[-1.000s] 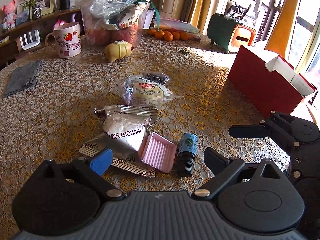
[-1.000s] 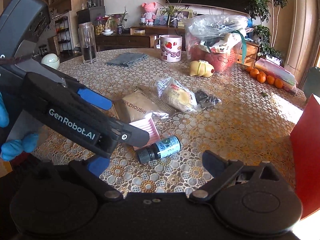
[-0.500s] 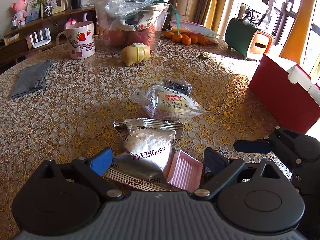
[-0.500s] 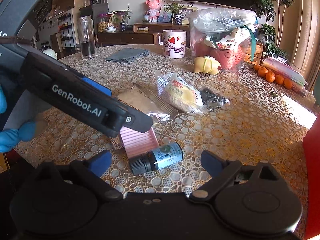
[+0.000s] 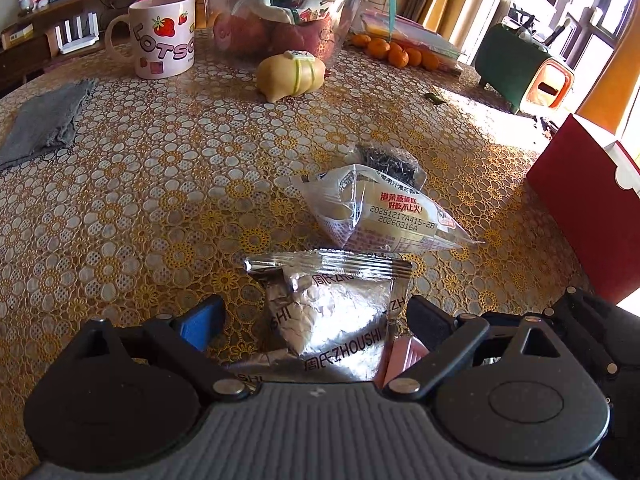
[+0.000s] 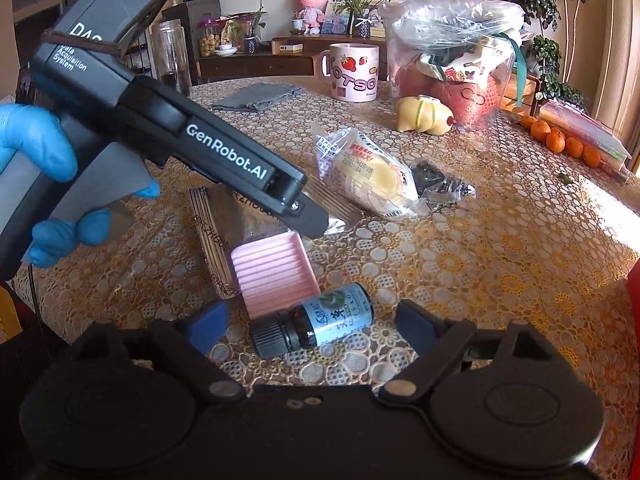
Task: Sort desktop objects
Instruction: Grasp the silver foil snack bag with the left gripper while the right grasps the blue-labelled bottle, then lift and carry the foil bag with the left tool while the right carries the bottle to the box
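My left gripper is open and low over the table, with a silver foil ZHOUSHI packet lying between its fingers, the pads clear of it. A pink ridged tray lies beside that packet. Against the tray's near edge a small dark bottle with a blue label lies on its side. My right gripper straddles the bottle; its jaws are closing and the pads stand apart from it. A wrapped bread packet and a small bag of black bits lie farther back.
A red box stands at the table's right edge. A strawberry mug, a yellow toy, a clear bag of fruit, oranges and a grey cloth sit at the back. A blue-gloved hand holds the left gripper.
The left gripper has slid forward and down until the foil packet lies between its fingers; the bottle has left its view. The right gripper has closed in on the bottle and its jaws have narrowed a little.
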A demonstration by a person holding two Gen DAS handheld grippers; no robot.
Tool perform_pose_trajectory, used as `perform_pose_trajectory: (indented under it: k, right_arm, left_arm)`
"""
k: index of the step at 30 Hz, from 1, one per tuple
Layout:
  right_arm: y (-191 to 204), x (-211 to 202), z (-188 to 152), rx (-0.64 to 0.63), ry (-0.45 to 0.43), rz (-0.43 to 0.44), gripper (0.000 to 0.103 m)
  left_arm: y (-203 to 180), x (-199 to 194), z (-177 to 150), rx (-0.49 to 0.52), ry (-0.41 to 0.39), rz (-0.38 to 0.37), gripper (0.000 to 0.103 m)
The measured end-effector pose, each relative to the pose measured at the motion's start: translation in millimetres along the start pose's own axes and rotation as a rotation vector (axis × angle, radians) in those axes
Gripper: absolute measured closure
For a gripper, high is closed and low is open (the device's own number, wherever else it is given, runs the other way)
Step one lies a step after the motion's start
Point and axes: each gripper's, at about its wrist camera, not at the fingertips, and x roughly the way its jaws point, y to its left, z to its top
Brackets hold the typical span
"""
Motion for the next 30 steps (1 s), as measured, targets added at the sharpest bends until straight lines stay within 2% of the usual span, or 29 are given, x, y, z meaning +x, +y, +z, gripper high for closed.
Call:
perform_pose_trajectory:
  k: [4,6,9,11,16,21,25,30]
  right_arm:
    - [0.2,1.3,-0.3,-0.008,-0.002,0.001,0.013]
    - [0.1,0.7,0.0,-0.008,-0.004,0.003,0.018]
    - [0.2,-1.9,-0.3,-0.01,-0.004,0.01,0.024]
    - [1.4,-2.7,-0.5,-0.025,-0.001,0.009,0.028]
    - [2.9,-5.3,-0.2,-0.048,0.003,-0.003,0.04]
    - [3.5,-8.3,-1.6,-0.055,0.012,-0.031,0.041]
    - [-0.6,-14.6,-3.3,-0.035,0.015,-0.049,0.041]
    - [-9.0,-26.2,-7.8,-0.014,0.016,-0.084,0.041]
  left_arm:
    - [-1.0,0.3,0.8,0.009,-0.004,-0.002,0.006]
    - [-3.2,-0.9,-0.8,0.023,-0.01,0.009,0.009]
    - [-6.1,-3.6,-3.4,0.034,-0.022,0.006,0.017]
    - [-7.6,-5.2,-4.5,0.033,-0.025,-0.006,0.026]
    - [-9.4,-10.2,-7.1,0.023,-0.039,-0.006,0.034]
    - [-8.8,-16.6,-8.1,0.025,-0.059,0.004,0.045]
    - [-2.6,-21.7,-9.4,-0.011,-0.071,0.019,0.053]
    - [8.8,-30.0,-14.4,-0.079,-0.077,0.052,0.056]
